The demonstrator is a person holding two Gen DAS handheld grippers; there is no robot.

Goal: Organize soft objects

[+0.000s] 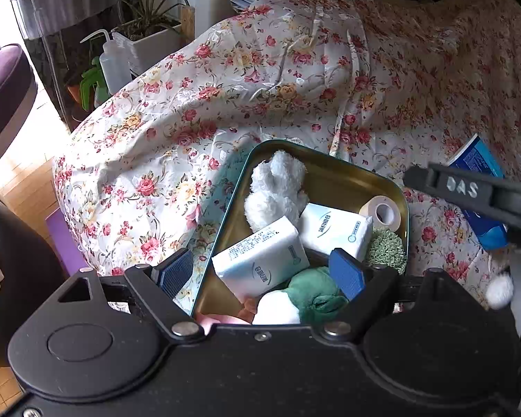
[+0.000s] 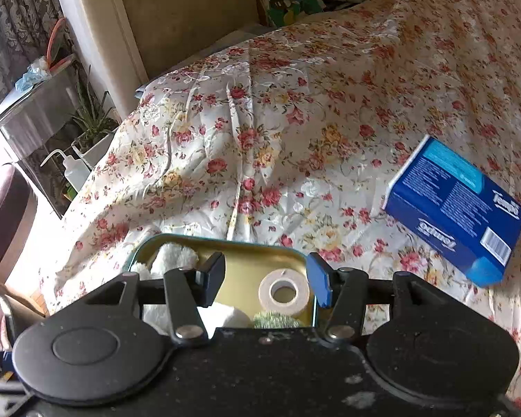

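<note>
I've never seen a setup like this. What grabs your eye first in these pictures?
Probably the open metal tin on the flowered bedspread, crammed with a white plush toy, two tissue packs, a tape roll and a green plush. Off to its right on the bedspread lies a blue tissue box.

Glossy metal tin (image 1: 330, 170), fluffy plush toy (image 1: 278, 187)

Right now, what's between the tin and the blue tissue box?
Only bare floral bedspread lies between the tin and the blue tissue box; nothing else sits there. The right wrist view shows it best.
</note>
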